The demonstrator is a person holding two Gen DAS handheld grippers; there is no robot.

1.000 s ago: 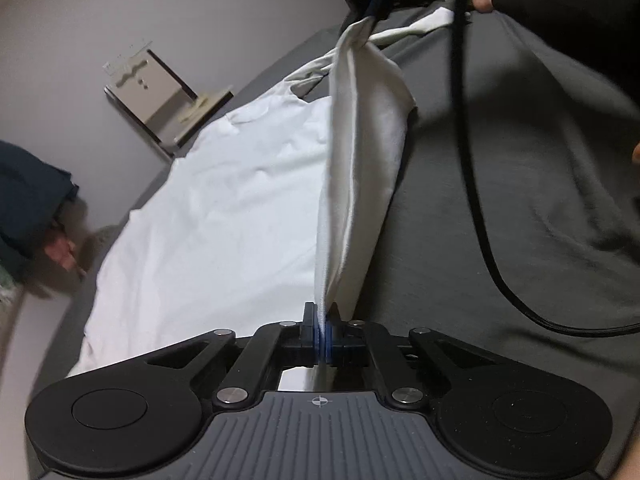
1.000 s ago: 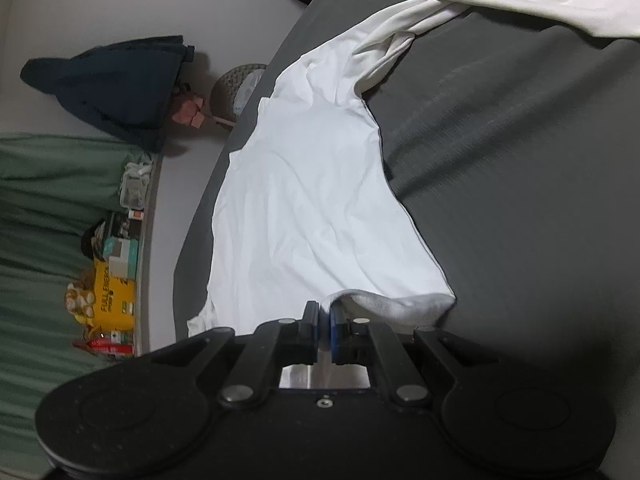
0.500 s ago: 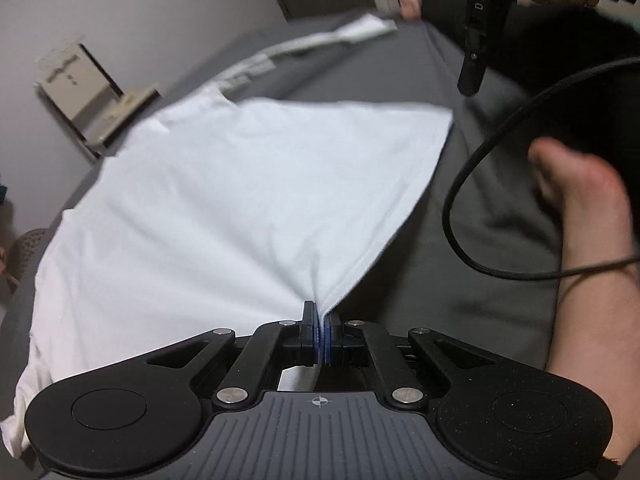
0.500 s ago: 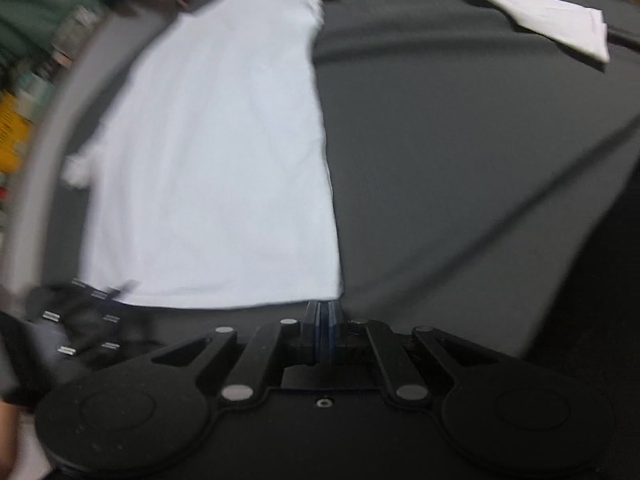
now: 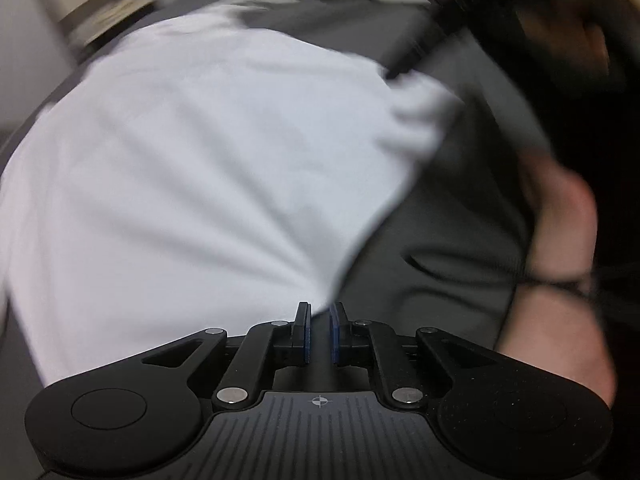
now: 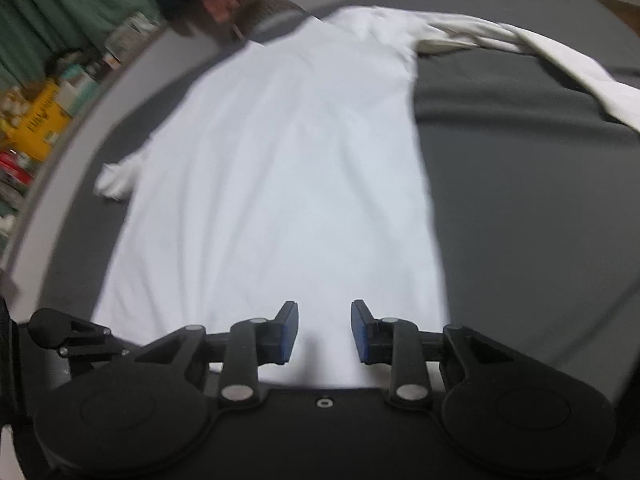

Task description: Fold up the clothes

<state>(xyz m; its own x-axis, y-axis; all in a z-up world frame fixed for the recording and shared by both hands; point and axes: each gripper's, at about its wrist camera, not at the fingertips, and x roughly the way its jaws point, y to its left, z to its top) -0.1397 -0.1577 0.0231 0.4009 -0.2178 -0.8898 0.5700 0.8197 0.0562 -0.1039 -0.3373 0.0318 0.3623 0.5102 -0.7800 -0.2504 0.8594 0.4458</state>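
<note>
My left gripper (image 5: 319, 332) stands slightly parted at the shirt (image 5: 192, 184) hem; my right gripper (image 6: 324, 332) gapes wide, holding nothing. The shirt lies spread on the dark bed (image 6: 520, 200): soft, light, floppy, best pinched at corners. One sleeve (image 6: 560, 68) trails far off.

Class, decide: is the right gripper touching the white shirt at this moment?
Cannot tell. In the right wrist view the right gripper has its jaws wide open over the white shirt, gripping nothing, but whether the fingertips rest on the cloth is not shown.

A white long-sleeved shirt (image 6: 288, 168) lies spread flat on the dark grey bedsheet (image 6: 520, 184).
</note>
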